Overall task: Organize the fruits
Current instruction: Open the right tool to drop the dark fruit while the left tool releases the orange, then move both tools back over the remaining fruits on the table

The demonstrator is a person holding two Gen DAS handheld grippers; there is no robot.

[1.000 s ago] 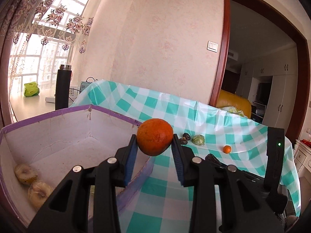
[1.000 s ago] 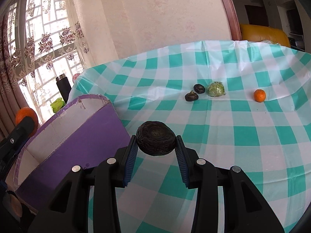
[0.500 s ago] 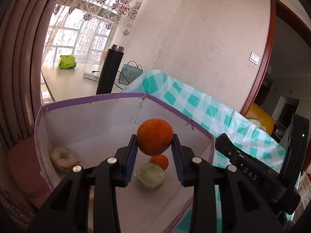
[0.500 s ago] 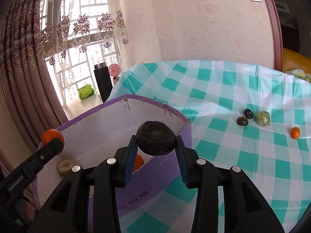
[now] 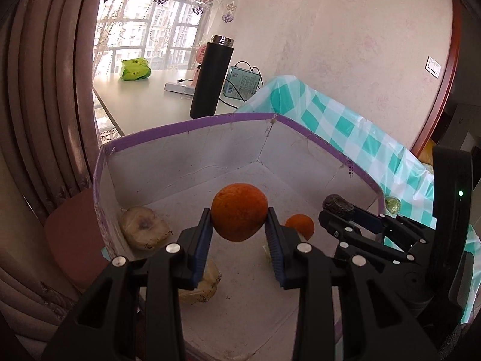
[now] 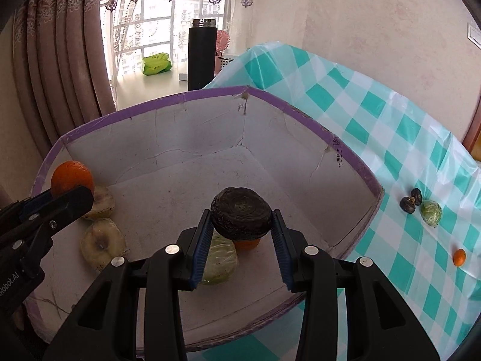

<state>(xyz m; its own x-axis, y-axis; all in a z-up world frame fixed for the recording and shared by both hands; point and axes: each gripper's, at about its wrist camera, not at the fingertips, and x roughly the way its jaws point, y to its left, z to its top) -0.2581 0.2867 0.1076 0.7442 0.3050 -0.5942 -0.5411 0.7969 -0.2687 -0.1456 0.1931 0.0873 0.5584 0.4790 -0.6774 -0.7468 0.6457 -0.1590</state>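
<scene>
While both loads hang over box, I lower first; left gripper clamps orange, right gripper clamps dark fruit; release low, gently.

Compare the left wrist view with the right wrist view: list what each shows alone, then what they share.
Only the left wrist view: the blue device with a cable.
Only the right wrist view: two small dark fruits and a small orange on the checked tablecloth.
Both: the purple-rimmed box, the left claw shut on the orange, the right claw shut on the dark fruit, and the black flask.
</scene>
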